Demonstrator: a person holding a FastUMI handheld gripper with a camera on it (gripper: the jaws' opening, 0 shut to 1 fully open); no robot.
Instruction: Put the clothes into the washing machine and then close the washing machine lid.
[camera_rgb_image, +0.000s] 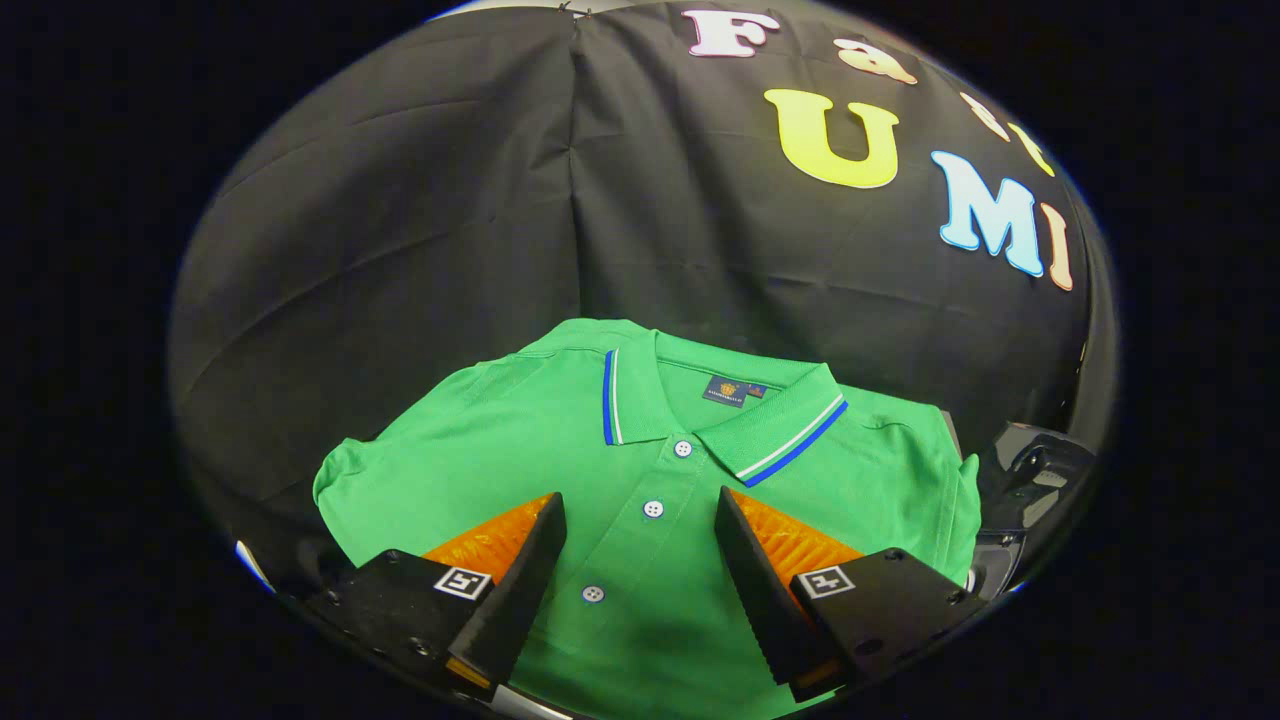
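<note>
Lying flat and face-up beneath the camera, one green short-sleeved polo shirt (560, 440) of knitted cotton-like fabric, spread out on a dark surface in front of the black cloth wall (400, 220) of the booth. Collar: (720, 400) folded down, green, edged with a blue and a white stripe along each wing; a small dark label (725, 391) sits inside the neck. Placket: closed, running from the collar toward the camera, carrying three pale round buttons (653, 509) in a line. Sleeves: one visible at the left, its cuff lying near the left finger; the right shoulder and sleeve reach toward a glossy black moulded object (1030, 480) beside the shirt, whose nature cannot be told. Tongs (640, 525): released, the two fingers held wide apart above the chest of the shirt, one on either side of the placket, with the lower two buttons between them and the collar just beyond the tips; whether the fingers touch the cloth cannot be told. Each finger carries a small square black-and-white marker (462, 582) on its housing. Nothing is grasped. The shirt's lower hem runs out of sight beneath the tongs.
</note>
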